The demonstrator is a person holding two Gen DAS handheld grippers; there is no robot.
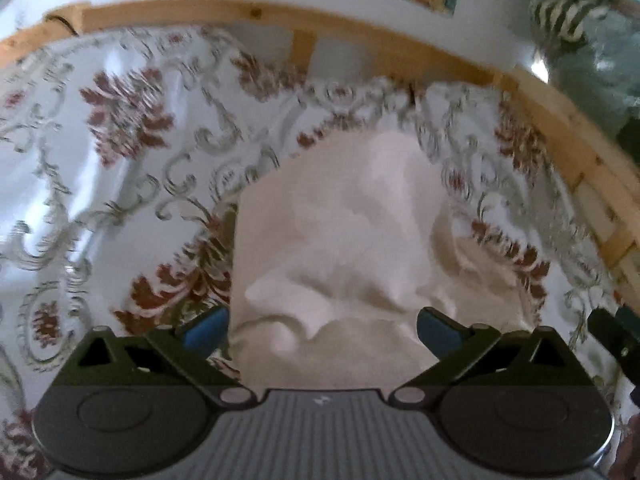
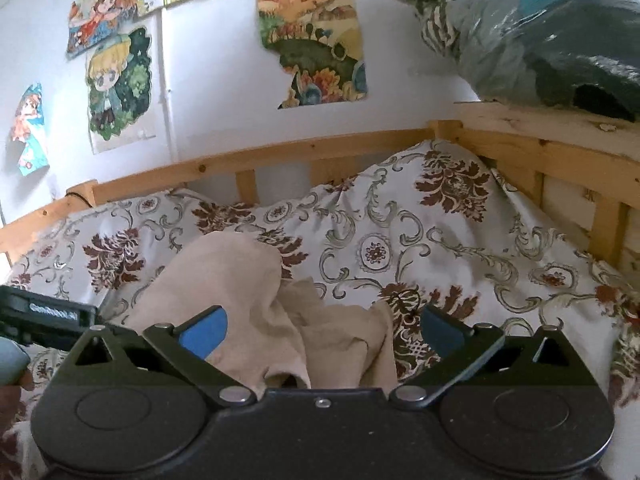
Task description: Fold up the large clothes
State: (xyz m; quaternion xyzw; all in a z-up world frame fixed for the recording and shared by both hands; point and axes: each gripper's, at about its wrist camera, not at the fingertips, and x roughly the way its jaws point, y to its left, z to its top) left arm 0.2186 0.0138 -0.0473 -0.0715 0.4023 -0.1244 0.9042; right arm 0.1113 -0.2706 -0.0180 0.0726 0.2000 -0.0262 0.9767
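Observation:
A cream garment (image 1: 352, 240) lies crumpled on a bed with a floral cover (image 1: 120, 152). In the left wrist view it fills the middle, and my left gripper (image 1: 322, 326) is open just above its near edge, with nothing between the blue pads. In the right wrist view the same garment (image 2: 256, 304) lies bunched ahead and left. My right gripper (image 2: 324, 330) is open over its near folds and empty. The left gripper's body (image 2: 44, 316) shows at the left edge of the right wrist view.
A wooden bed rail (image 2: 280, 156) runs along the back and right side of the floral cover (image 2: 440, 248). A bagged bundle of bedding (image 2: 540, 40) rests on the right rail. Cartoon posters (image 2: 316, 40) hang on the white wall behind.

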